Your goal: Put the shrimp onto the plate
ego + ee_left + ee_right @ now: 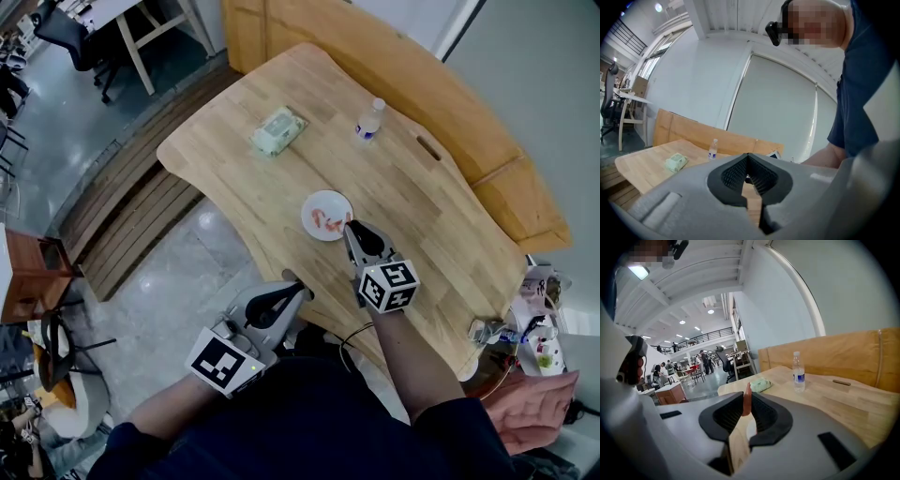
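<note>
A small white plate [310, 210] sits near the middle of the wooden table [422, 187], with a few orange shrimp [326, 221] on it. My right gripper [350, 227] hovers at the plate's near right edge. In the right gripper view it [747, 405] is shut on one orange shrimp [747, 401] that stands up between the pads, with the plate [751, 426] showing white just beyond. My left gripper [302, 285] hangs off the table's front edge, apart from the plate. Its jaws [748, 159] meet at the tips with nothing between them.
A water bottle [369, 120] and a green packet [277, 130] stand at the far side of the table. A wooden bench [487, 141] runs behind it. Small clutter [536, 323] lies at the right end, and a person's hand [530, 408] shows at the lower right.
</note>
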{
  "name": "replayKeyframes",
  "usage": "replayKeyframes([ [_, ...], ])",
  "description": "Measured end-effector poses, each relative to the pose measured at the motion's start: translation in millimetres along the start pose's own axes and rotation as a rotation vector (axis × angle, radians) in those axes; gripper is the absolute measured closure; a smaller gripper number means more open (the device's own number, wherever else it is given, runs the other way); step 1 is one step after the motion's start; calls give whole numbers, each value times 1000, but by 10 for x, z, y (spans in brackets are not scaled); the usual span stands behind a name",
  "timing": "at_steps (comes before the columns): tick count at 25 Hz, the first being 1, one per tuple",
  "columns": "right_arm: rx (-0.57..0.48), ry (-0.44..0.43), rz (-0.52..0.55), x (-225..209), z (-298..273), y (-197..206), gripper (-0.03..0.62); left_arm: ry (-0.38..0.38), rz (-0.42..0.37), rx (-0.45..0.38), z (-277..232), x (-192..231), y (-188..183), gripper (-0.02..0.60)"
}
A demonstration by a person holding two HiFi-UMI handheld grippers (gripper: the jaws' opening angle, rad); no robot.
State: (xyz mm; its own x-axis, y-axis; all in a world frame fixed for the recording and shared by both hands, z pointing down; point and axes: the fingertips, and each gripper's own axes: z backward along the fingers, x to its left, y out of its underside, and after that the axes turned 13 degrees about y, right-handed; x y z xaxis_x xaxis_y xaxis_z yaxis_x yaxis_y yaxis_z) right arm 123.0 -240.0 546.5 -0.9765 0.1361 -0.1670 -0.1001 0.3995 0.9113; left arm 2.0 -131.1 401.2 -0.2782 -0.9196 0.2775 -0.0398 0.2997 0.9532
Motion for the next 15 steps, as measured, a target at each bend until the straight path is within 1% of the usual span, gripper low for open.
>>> replayKeyframes([
  [7,74,12,45,-96,-312,236,534,-16,1,0,54,46,0,578],
  [15,161,16,101,-209,-648,497,534,-47,3,-12,73,199,-38,578],
])
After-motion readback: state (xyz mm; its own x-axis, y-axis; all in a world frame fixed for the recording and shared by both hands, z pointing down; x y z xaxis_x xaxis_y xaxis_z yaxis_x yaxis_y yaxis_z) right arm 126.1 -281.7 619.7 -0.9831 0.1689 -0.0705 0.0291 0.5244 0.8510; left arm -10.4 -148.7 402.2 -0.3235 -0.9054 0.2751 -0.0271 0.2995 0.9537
